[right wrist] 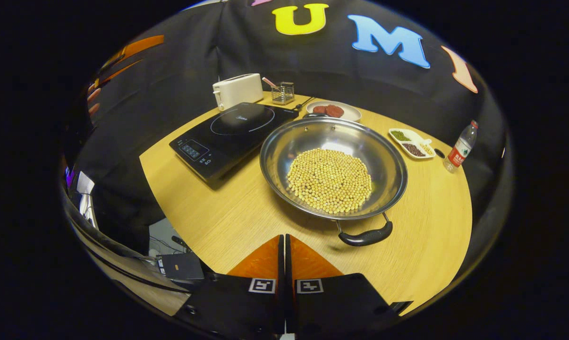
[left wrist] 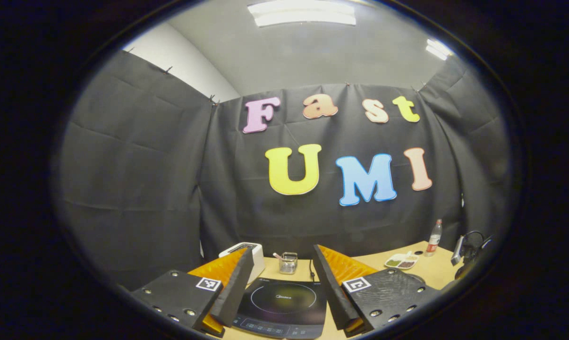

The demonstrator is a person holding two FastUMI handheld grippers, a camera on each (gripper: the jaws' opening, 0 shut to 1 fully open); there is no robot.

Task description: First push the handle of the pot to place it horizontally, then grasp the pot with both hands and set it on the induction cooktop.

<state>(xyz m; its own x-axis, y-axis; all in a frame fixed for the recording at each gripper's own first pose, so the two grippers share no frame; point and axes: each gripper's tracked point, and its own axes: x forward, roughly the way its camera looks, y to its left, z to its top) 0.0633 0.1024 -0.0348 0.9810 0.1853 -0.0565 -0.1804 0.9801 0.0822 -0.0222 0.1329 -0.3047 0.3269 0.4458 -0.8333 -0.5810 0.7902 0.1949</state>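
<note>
Lying beyond right fingers (right wrist: 265, 257): pot (right wrist: 334, 167).

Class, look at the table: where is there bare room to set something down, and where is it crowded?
Free: the wood in front of the cooktop and pot, toward the near edge, and the cooktop's own glass. Crowded: the far side, where toaster, wire holder, plate, tray and bottle stand.
</note>
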